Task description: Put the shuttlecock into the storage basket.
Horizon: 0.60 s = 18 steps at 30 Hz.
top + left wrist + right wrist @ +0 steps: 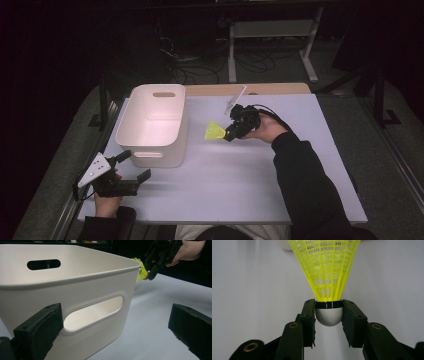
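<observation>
A person sits at a white table (260,190) in a dark room, holding a hand-held gripper in each hand. The right hand-held gripper (231,134) pinches a yellow shuttlecock (215,131) by its rounded white cork, one jaw pressed on each side just below the black band, with the mesh skirt pointing away from the hand toward a white plastic bin (150,152). The shuttlecock hangs just above the table, beside the bin's right wall but apart from it, and not yet over the opening. In the right gripper view the cork (329,316) sits between the jaw tips with only a narrow strip of contact. The left hand-held gripper (134,167) rests near the bin's front left corner with its jaws spread wide, one jaw close against the wall beside the handle slot (92,315), holding nothing. The likely aim is to drop the shuttlecock into the bin. The risk is that the smooth, rounded cork slips out of the shallow pinch during the lift, or that the skirt catches the bin's rim and twists it loose, so it lands on the table.
</observation>
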Available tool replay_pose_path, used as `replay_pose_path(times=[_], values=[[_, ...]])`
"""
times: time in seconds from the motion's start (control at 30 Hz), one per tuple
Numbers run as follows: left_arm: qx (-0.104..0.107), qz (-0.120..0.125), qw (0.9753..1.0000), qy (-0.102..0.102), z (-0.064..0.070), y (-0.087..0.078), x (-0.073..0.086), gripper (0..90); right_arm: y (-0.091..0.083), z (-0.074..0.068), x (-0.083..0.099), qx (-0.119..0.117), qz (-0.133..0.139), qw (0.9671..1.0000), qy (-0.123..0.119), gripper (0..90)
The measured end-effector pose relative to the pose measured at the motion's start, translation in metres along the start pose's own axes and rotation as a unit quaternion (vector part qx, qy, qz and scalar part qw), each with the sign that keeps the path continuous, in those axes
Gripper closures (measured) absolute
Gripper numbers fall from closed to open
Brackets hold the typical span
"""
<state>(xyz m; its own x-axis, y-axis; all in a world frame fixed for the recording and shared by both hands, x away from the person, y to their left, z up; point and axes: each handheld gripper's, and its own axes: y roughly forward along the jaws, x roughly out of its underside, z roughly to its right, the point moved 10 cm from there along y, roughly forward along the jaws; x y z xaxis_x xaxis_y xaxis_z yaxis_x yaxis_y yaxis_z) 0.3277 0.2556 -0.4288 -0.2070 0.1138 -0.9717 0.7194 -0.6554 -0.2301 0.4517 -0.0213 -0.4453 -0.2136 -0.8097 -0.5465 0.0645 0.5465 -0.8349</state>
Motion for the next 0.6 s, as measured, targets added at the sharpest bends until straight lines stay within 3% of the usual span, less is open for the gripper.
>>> replay_pose_path(times=[0.6], values=[[-0.001,-0.003,1.0,0.0,0.0,0.0,0.001,0.0,-0.024,-0.01,-0.018,0.008,0.014,0.9998,-0.008,63.3]])
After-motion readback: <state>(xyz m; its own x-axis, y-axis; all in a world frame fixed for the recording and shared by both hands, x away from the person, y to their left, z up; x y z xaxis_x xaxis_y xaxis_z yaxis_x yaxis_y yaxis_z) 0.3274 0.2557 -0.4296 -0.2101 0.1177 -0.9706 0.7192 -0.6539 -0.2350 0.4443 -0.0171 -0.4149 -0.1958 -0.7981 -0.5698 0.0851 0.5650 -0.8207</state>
